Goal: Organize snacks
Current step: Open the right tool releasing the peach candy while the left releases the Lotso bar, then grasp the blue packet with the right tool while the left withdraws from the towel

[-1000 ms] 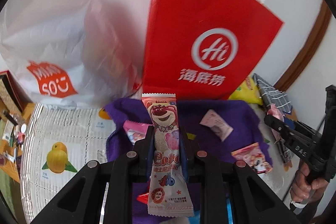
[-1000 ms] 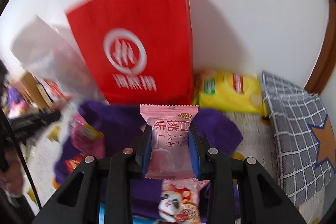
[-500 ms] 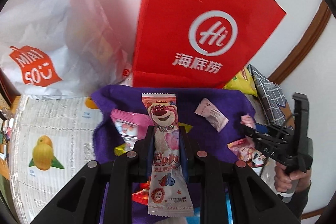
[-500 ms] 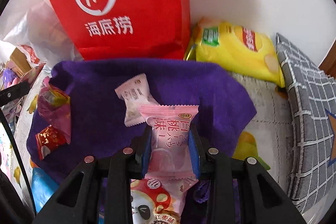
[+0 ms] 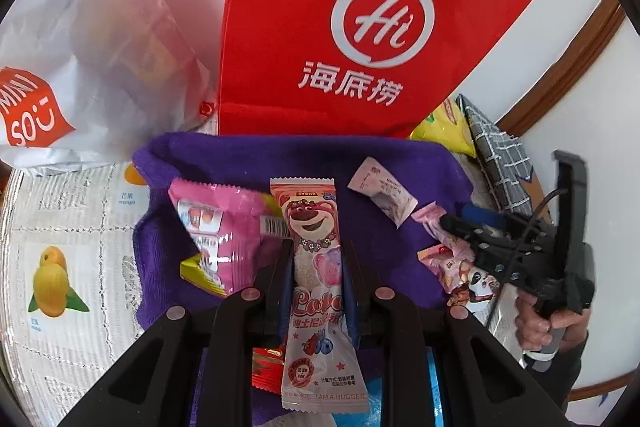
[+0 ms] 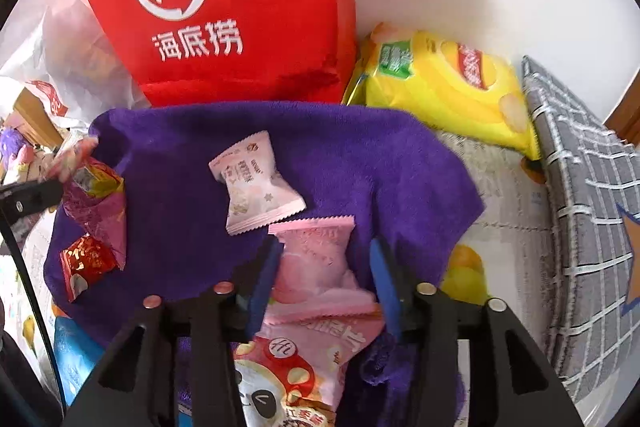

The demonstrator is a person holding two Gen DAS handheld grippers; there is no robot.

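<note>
A purple cloth (image 5: pixel 240 155) lies in front of a red paper bag (image 5: pixel 360 27), with several snack packets on it. My left gripper (image 5: pixel 316 247) is shut on a long pink bear-print packet (image 5: pixel 310 219), held above the cloth. My right gripper (image 6: pixel 322 251) hangs low over the cloth (image 6: pixel 360 155) and its jaws are opening. A pink packet (image 6: pixel 316 259) lies between them on the cloth, and the right pad stands clear of it. A pale pink packet (image 6: pixel 256 183) lies just beyond it. A panda-print packet (image 6: pixel 288 367) lies under the right gripper.
A white shopping bag (image 5: pixel 80 47) stands left of the red bag. A yellow chip bag (image 6: pixel 440 87) and a grey checked cushion (image 6: pixel 580 187) lie to the right. A pink bag (image 5: pixel 216 227) and a small red packet (image 6: pixel 84 263) sit on the cloth's left part.
Both grippers came down toward the purple cloth. The right jaws have parted and the pink packet has dropped out of the grip onto the cloth. The left grip is unchanged.
</note>
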